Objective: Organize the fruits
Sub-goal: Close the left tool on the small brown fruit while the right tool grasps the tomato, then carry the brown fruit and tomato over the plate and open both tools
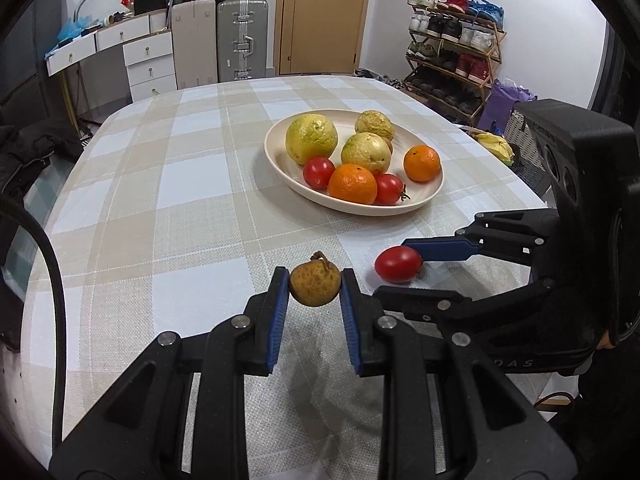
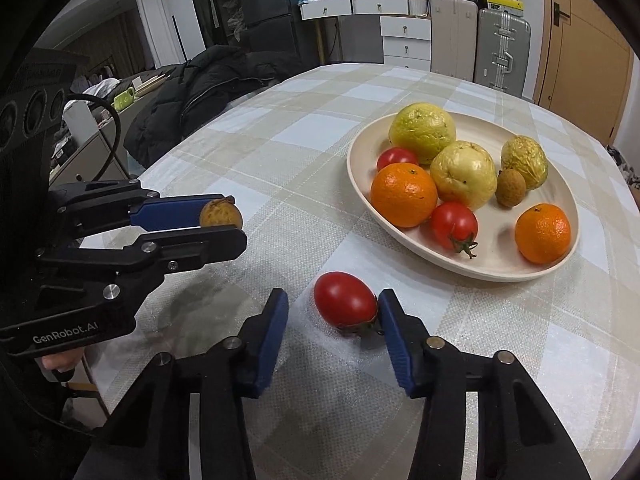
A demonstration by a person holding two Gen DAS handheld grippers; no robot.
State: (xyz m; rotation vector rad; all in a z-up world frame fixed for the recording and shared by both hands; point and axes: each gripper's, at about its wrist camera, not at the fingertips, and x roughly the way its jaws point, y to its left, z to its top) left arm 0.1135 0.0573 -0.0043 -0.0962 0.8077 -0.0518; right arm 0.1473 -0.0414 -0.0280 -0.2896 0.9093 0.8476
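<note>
Holding a small brown fruit (image 1: 315,283) off the table, the left gripper (image 1: 315,286) has both blue pads pressed on its sides, stem up; its shadow falls on the cloth below, so it's lifted clear, presumably ready to carry. Right gripper (image 2: 333,312) is down at the table around a loose red tomato (image 2: 345,299): right pad touching the tomato's side, left pad (image 2: 276,316) with a clear gap to it. Not a grip yet, jaws narrow but not pinching; the tomato sits on the tablecloth (image 2: 280,152) between them, stem end toward the camera.

Ahead of both sets of fingers, a bit beyond the tomato, is the cream plate (image 2: 472,270), already loaded: two oranges, two tomatoes, three yellow-green fruits, one small brown one like the held piece. Reads as the collection point, hence both loose items being picked at once. Open space on the plate's near side, between the stemmed tomato and the right-hand orange.

Risk: tomato is round and smooth, could roll off the single contacting pad before the other one lands.
</note>
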